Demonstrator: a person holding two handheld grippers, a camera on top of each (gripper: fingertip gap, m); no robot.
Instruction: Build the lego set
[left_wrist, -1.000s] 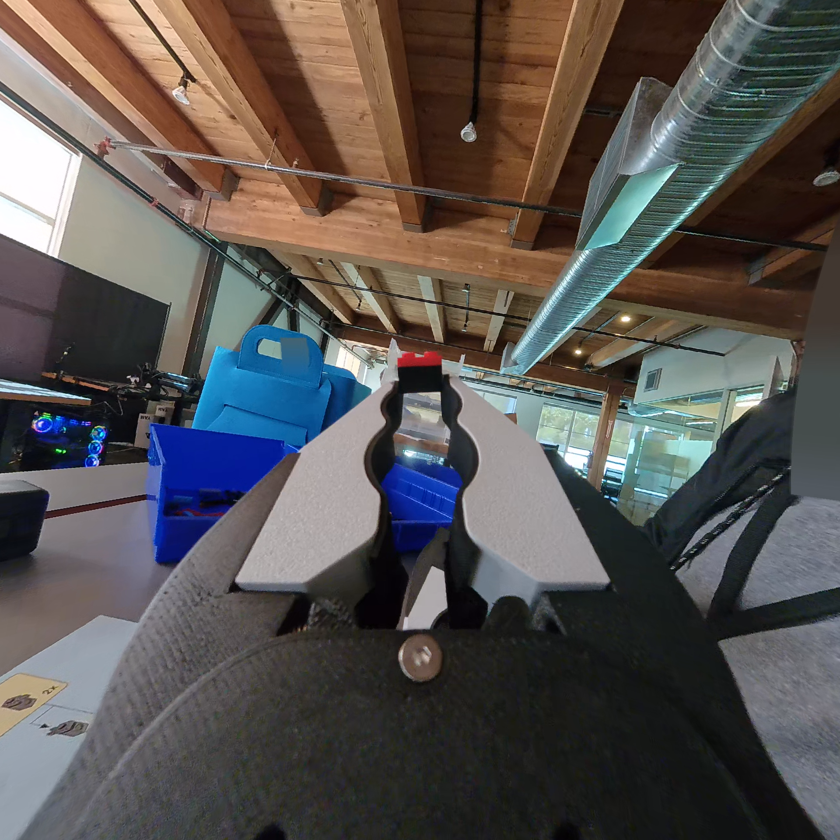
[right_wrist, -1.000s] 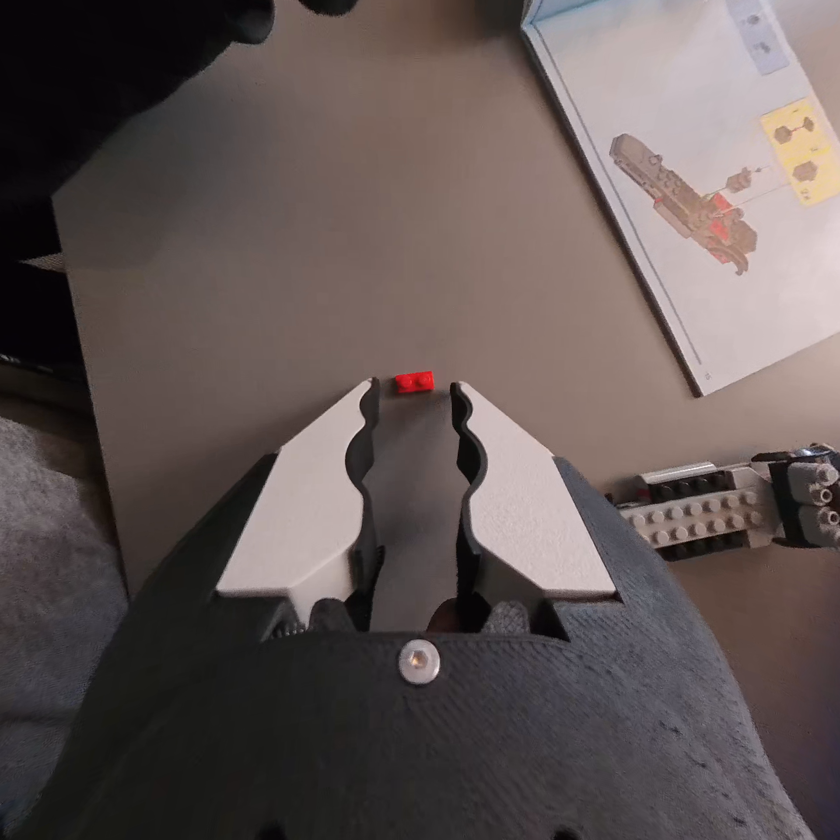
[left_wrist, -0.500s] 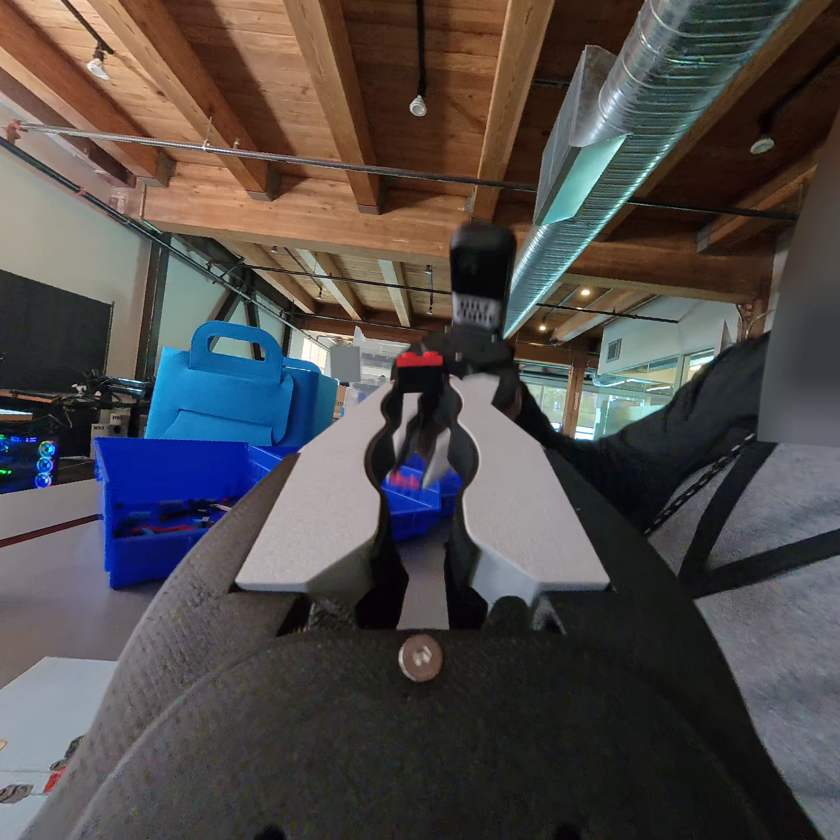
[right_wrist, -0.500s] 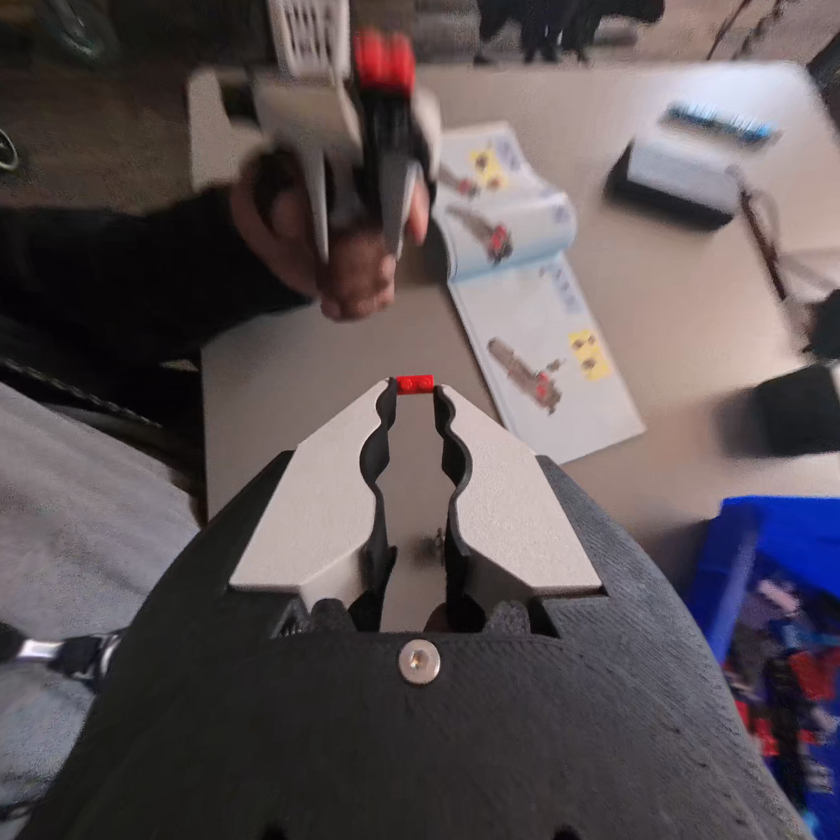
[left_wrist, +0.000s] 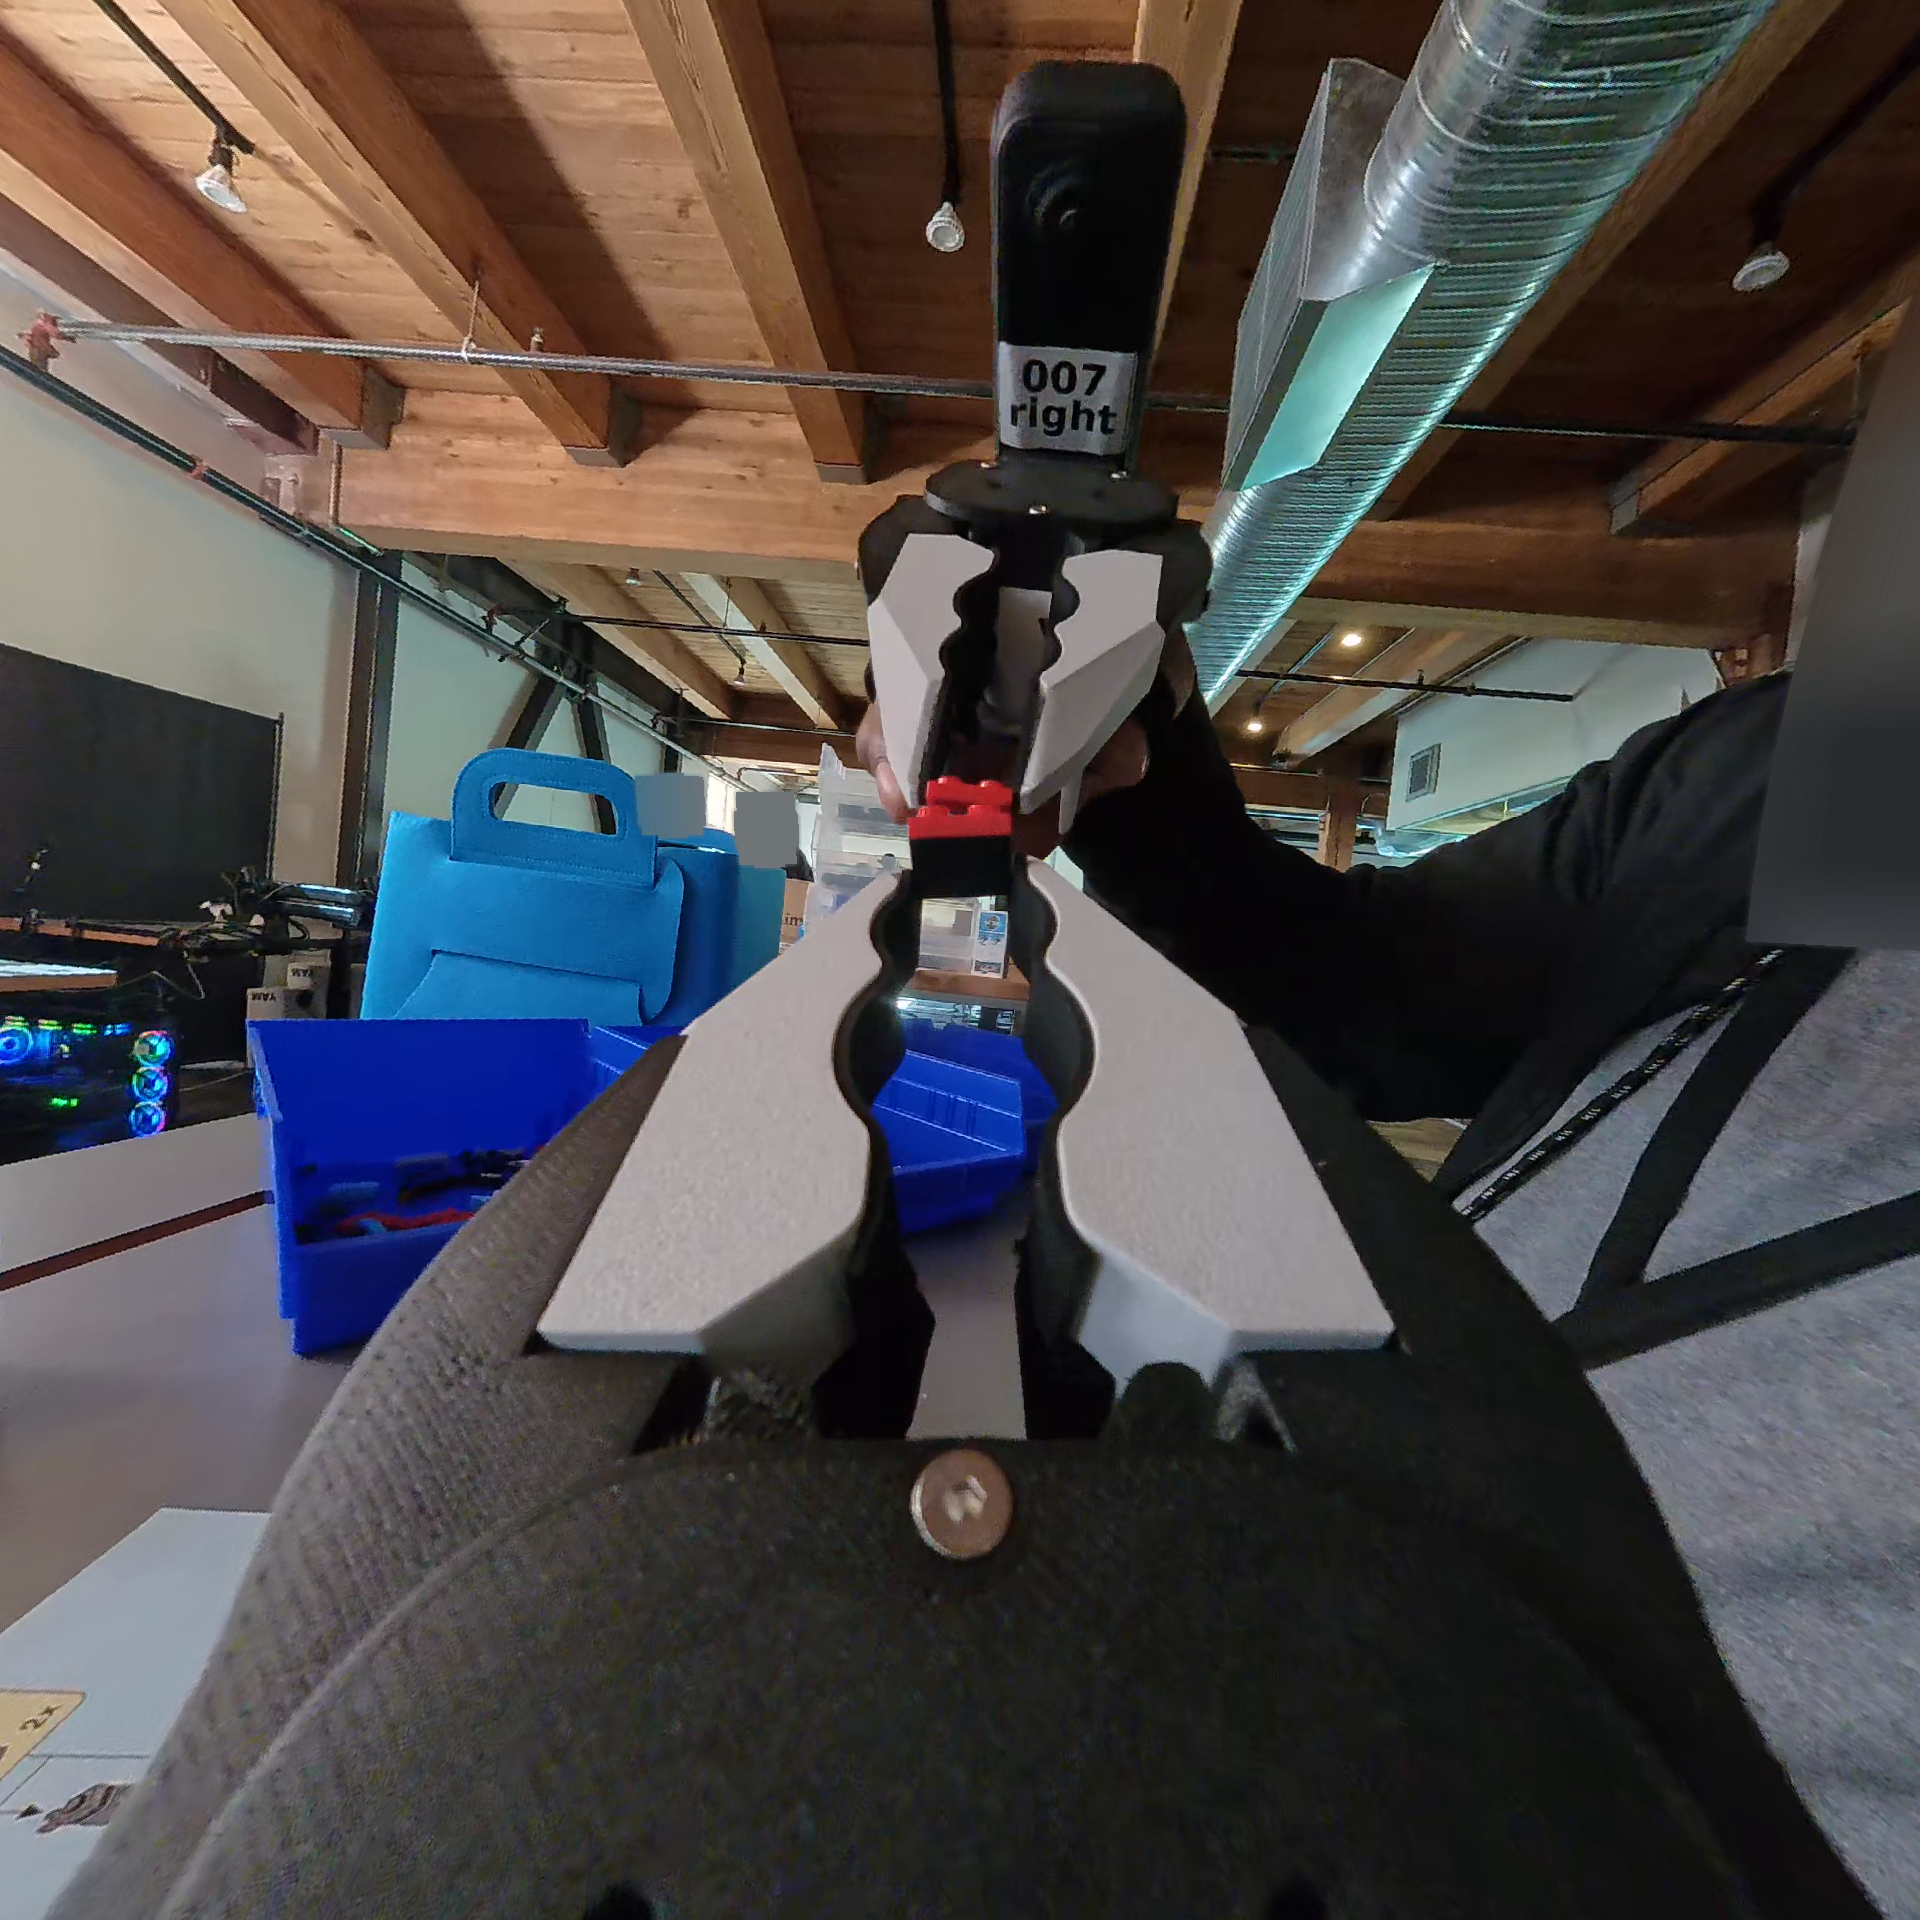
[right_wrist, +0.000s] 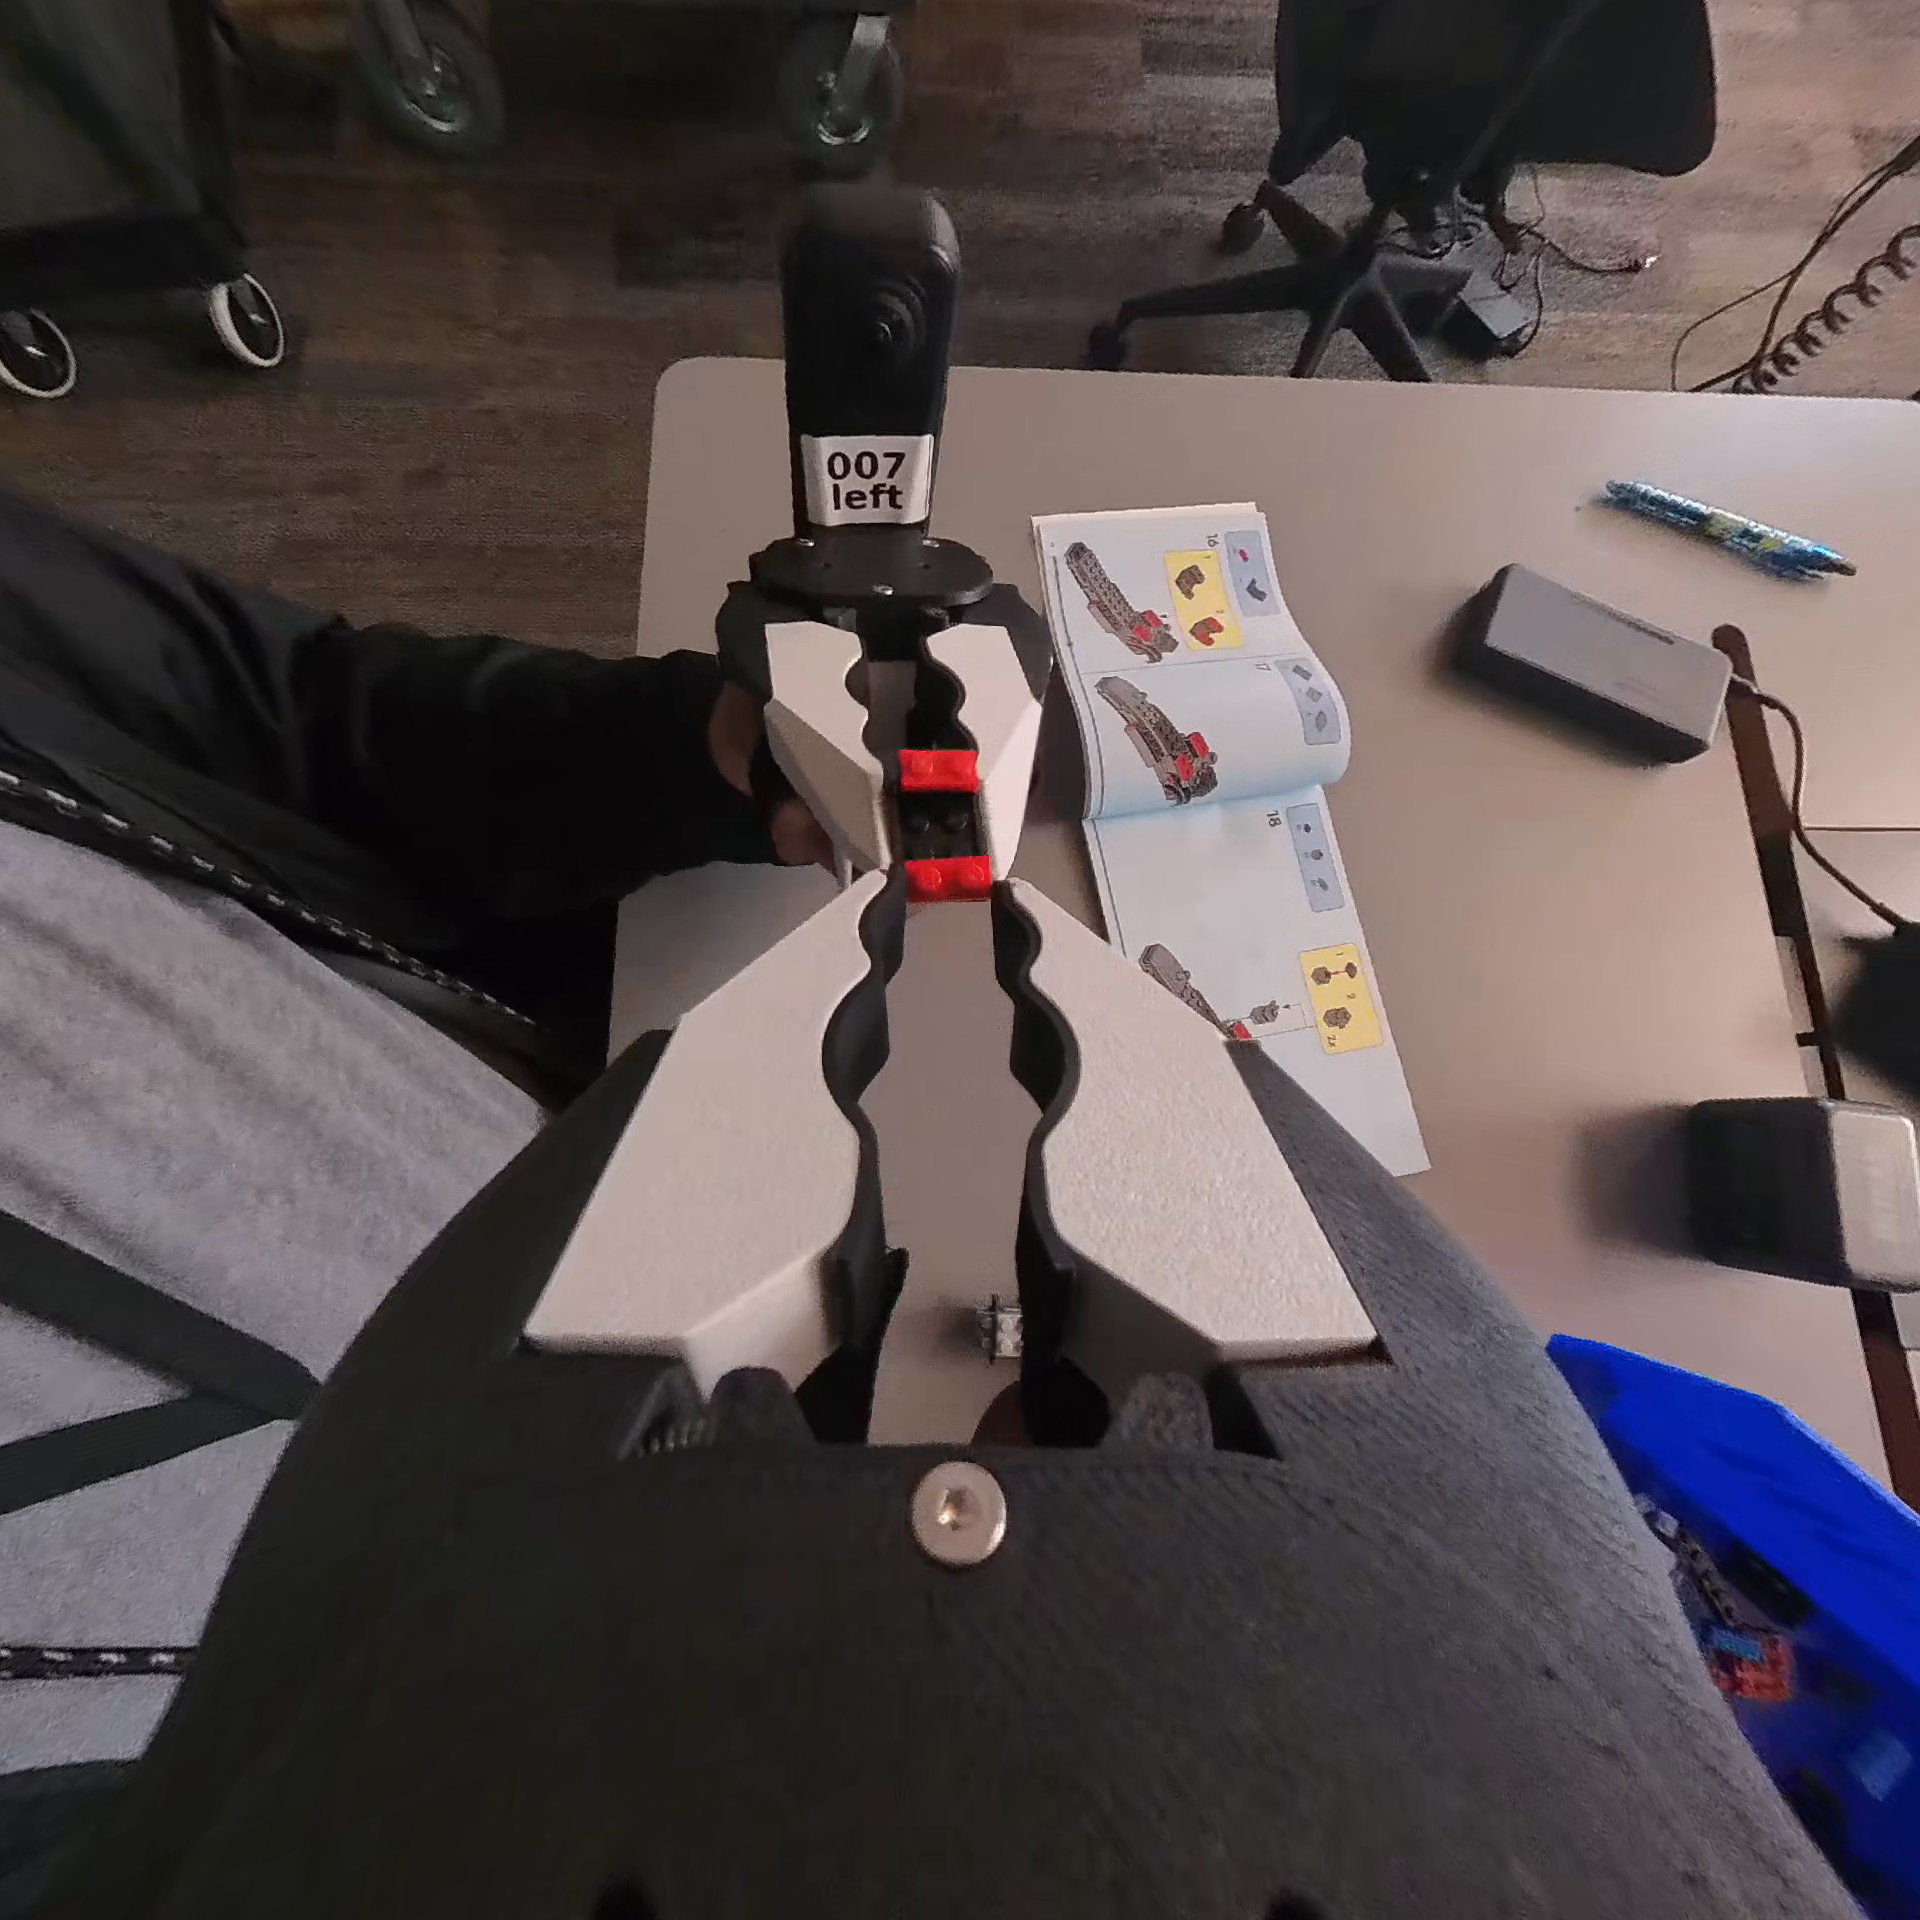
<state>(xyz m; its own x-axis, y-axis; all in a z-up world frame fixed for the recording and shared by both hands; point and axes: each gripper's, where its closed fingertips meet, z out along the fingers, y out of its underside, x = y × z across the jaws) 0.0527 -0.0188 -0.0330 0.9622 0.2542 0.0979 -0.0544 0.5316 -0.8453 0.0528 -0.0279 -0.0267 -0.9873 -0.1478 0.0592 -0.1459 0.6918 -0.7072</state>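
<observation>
Counting first: two grippers meet tip to tip above the table (right_wrist: 1507, 883), with two small red plates and one black brick between them. In the right wrist view, the right gripper (right_wrist: 948, 883) has its jaws narrowed onto a red plate (right_wrist: 948, 879), a flat two-stud piece pinched at its ends by the very fingertips. Facing it, the left gripper (right_wrist: 940, 821) is closed on a black brick (right_wrist: 940, 826), gripped by its sides, studs showing on its upper face; a second red plate (right_wrist: 939, 771) already sits at the brick's far end, deeper between the left jaws. The held plate touches the brick's near end. From the left wrist view, the left gripper (left_wrist: 961, 883) points upward with the brick (left_wrist: 961, 864) at its tips, and the red plate (left_wrist: 964, 808) sits on top of it, clamped by the right gripper (left_wrist: 966, 800) that comes down from above. A hand (left_wrist: 1117, 764) in a dark sleeve shows behind the right gripper's fingers. On the table lie one open instruction booklet (right_wrist: 1226, 831), just beyond the meeting tips, one small light grey piece (right_wrist: 1000, 1329) seen between the right gripper's fingers, two dark boxes and one blue pen (right_wrist: 1725, 528). A blue bin (left_wrist: 416, 1174) holding loose pieces stands to the left gripper's left, a second one behind it, with one blue felt bag (left_wrist: 561, 904) behind them.
</observation>
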